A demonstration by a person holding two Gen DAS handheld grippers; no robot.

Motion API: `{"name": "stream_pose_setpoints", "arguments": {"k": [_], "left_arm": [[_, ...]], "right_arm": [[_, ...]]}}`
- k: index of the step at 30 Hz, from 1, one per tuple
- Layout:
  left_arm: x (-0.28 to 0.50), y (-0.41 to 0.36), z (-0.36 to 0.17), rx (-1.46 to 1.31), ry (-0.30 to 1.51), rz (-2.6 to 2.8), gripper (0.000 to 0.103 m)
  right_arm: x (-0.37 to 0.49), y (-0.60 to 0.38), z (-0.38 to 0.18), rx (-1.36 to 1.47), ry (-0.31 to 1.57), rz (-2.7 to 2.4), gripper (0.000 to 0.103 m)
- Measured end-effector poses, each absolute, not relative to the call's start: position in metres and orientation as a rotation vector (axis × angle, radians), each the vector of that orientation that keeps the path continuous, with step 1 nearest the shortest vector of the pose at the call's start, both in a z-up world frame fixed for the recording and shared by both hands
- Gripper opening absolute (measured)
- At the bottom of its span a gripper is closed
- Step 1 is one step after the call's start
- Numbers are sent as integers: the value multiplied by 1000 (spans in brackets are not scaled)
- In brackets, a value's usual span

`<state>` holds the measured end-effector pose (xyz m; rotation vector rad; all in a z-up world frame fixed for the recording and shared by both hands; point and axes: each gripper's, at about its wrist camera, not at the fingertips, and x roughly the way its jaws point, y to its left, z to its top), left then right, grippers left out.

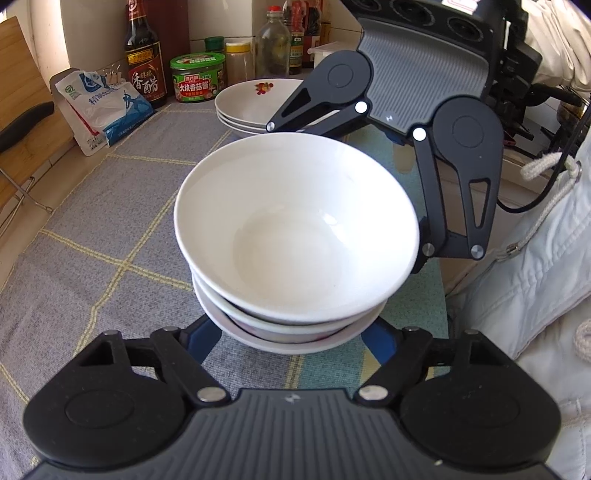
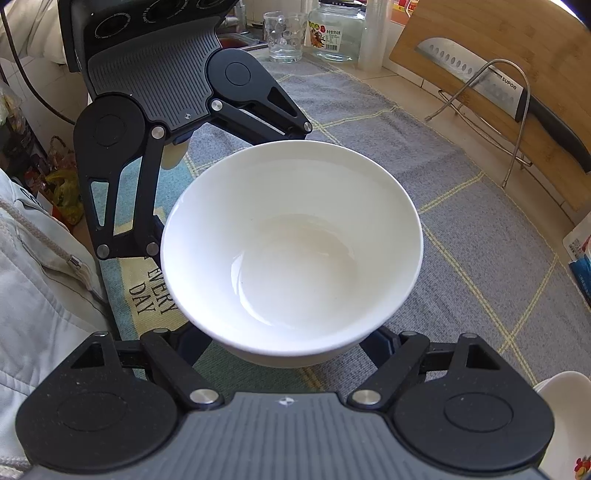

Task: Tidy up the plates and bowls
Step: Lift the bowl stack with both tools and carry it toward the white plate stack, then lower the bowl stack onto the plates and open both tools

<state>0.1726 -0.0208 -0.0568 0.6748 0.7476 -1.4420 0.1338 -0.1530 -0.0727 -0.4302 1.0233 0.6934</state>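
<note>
You had both grippers spread wide around the bowl stack (image 1: 295, 258): left gripper (image 1: 291, 332) at its base, right gripper (image 2: 291, 339) opposite, neither gripping. The plates (image 1: 255, 103) sat just behind it. Closing evenly on the lowest bowl seemed wisest.

Counter w/ grey checked cloth (image 1: 110, 236); condiment bottles (image 1: 144, 51) stand near the tiled wall (image 1: 221, 18). Wooden cutting board (image 2: 480, 48) leans, sunlit.

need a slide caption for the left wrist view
Both grippers flank a stack of white bowls on the checked cloth, with stacked plates and condiment bottles behind.
</note>
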Motion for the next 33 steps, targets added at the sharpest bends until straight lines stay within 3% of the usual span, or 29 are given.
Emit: {"name": "stream_pose_setpoints", "arguments": {"k": [17, 33], "left_arm": [[154, -67, -30, 639, 747, -1375, 81], [160, -187, -13, 653, 630, -1424, 81]], "right_arm": [[122, -206, -41, -445, 978, 741, 88], [121, -321, -11, -461, 950, 636, 88]]}}
